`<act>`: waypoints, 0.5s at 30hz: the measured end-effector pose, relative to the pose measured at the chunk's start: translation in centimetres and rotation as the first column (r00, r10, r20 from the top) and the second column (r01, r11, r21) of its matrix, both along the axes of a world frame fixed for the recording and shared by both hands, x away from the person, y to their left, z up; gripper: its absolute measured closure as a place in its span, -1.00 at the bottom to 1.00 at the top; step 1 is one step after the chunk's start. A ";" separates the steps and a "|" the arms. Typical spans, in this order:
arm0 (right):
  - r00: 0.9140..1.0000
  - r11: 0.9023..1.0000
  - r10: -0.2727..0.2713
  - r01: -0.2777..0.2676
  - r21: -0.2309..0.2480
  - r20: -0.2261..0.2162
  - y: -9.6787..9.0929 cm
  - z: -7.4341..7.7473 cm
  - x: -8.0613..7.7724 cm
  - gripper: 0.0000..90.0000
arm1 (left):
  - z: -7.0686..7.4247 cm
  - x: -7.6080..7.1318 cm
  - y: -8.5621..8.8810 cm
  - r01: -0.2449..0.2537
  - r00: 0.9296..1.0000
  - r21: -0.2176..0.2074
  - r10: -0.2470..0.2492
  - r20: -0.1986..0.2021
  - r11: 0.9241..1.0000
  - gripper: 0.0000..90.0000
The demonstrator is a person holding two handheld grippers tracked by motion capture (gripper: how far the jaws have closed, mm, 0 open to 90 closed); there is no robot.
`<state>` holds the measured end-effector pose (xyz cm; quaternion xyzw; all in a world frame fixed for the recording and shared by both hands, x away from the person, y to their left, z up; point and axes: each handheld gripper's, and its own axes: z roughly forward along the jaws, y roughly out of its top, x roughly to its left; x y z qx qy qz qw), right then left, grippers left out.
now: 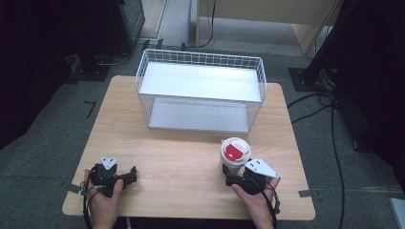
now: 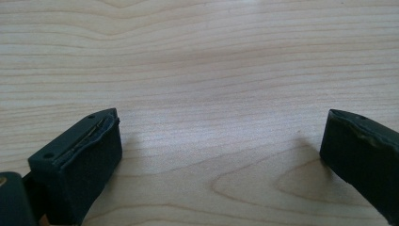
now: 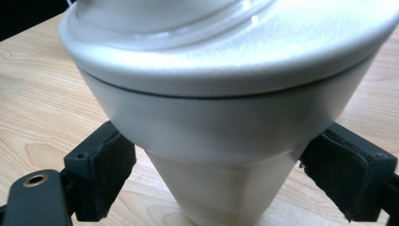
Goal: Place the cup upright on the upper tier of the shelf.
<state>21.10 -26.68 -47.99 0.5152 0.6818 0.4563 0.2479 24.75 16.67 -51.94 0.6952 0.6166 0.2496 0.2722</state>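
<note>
Filling most of the scene, the wooden table (image 1: 181, 157) carries a white wire basket (image 1: 200, 90) at its far middle, a two-level rack with pale shelf plates, well apart from both hands. Next in size comes the white paper cup (image 1: 234, 155) with its white lid and a red label on top; it stands upright on the near right part of the table, nearer than the basket and clear of it. The right gripper (image 1: 236, 177) sits just near of the cup, held by the person's right hand (image 1: 258, 202) (grey three-cornered plate on top). In the right gripper view the cup (image 3: 221, 141) stands between the two black jaws, one at each side of its tapering wall below the lid rim; whether the pads actually press the wall I cannot tell. The left gripper (image 1: 125, 175) lies at the near left, held by the left hand (image 1: 102, 205), its jaws spread wide over bare wood (image 2: 211, 94).
</note>
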 end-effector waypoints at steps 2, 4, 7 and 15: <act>1.000 1.000 -0.003 0.003 0.002 0.008 0.1 0.0 0.0 -0.74 | 0.0 0.0 0.0 0.000 1.000 0.000 0.000 0.000 1.000 -1.00; 1.000 1.000 -0.007 0.007 0.002 0.024 0.2 0.0 0.1 -0.77 | 0.0 0.0 0.0 0.000 1.000 0.000 0.000 0.000 1.000 -1.00; 0.999 1.000 -0.022 0.022 0.001 0.037 0.5 -0.1 0.5 -0.80 | 0.0 0.0 0.0 0.000 1.000 0.000 0.000 0.000 1.000 -1.00; 0.998 0.999 -0.040 0.038 0.035 0.054 0.9 -0.6 1.3 -0.86 | 0.0 0.0 0.0 0.000 1.000 0.000 0.000 0.000 1.000 -1.00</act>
